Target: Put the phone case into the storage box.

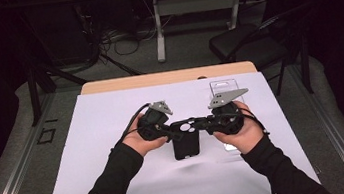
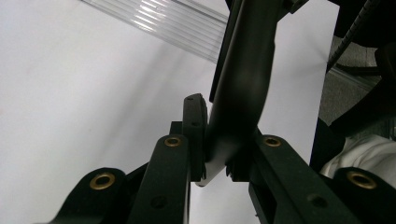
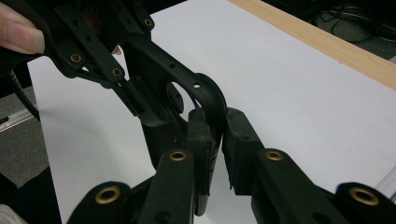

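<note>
A black phone case hangs just above the white sheet, held between both grippers. My left gripper is shut on its left top corner. My right gripper is shut on its right top corner. In the left gripper view, the case's curved edge runs up from my clamped left gripper. In the right gripper view, the case's rim sits pinched in my right gripper, and the left gripper grips it farther off beside the camera cut-out.
A clear phone case lies flat on the white sheet behind my right hand, seen as a ribbed clear strip in the left gripper view. The wooden table edge runs along the far side. A black chair stands beyond.
</note>
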Tool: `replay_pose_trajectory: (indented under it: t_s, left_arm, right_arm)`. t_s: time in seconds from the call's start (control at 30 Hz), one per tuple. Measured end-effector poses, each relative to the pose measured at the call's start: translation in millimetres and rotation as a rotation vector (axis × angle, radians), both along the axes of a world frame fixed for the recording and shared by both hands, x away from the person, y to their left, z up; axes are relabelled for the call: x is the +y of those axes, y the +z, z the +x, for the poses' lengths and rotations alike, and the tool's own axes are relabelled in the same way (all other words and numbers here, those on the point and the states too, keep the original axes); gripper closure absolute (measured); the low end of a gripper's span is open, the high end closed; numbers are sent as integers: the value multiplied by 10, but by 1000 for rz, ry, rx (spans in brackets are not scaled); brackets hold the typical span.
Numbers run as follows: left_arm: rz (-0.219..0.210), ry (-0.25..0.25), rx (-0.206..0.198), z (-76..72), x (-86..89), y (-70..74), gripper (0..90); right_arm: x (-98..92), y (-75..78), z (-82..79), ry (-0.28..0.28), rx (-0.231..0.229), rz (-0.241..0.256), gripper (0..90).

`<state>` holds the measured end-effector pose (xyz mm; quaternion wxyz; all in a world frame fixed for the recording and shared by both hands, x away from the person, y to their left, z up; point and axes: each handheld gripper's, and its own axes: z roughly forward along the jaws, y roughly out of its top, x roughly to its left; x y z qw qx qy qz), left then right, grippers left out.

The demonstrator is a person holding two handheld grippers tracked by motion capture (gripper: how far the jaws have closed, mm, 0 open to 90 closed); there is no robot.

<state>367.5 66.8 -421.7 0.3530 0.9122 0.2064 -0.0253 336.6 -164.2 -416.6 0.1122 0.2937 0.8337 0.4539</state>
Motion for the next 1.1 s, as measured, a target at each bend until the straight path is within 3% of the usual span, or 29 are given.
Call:
replay_pose_trajectory:
  t_s: [1.1]
  left_arm:
    - [-7, 11, -3, -1, -12, -33, 807]
  right_arm:
    - [25, -4, -36, -58, 2, 2, 838]
